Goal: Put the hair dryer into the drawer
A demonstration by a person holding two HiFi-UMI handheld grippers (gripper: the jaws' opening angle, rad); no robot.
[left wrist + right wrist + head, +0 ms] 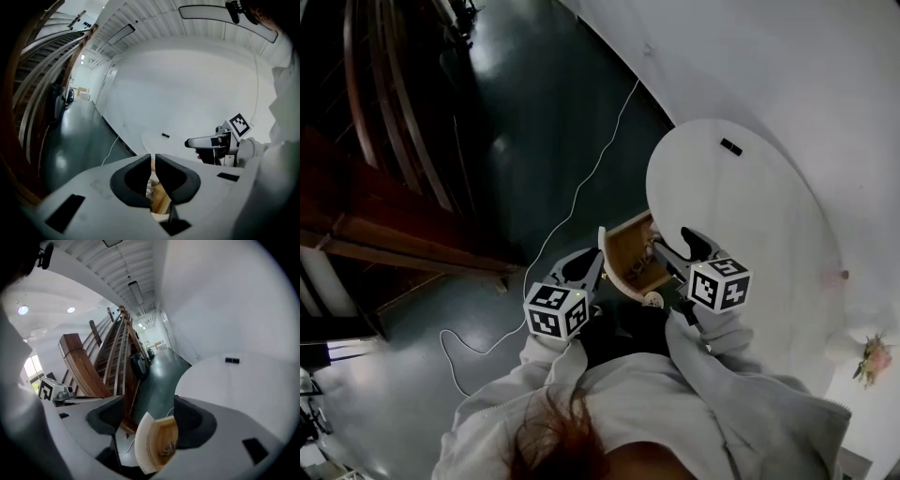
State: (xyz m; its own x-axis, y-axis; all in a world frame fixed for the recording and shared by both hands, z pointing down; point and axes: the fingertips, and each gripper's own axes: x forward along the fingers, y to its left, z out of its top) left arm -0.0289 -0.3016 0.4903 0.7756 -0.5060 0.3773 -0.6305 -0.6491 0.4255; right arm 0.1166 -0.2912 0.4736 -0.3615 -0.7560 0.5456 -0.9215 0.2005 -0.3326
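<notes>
Right claw (pixel 147 405) gapes over open drawer (pixel 159 442); left claw (pixel 153 162) closed.

Dim down here in the head view: the dark floor (pixel 534 122) carries only soft, pale reflections, while the white tabletop (pixel 750 197) and wall (pixel 769 66) glow evenly, with no hard shadows. Light is coming from above. Round ceiling lights (pixel 22 310) and long panels (pixel 201 11) show in the gripper views. Heavy fisheye bending there, with black vignette at the corners. Close up, the left gripper (pixel 153 176) fingers (pixel 133 180) look soft and out of focus. The hair (pixel 553 441) at the head view's bottom edge blurs too.
</notes>
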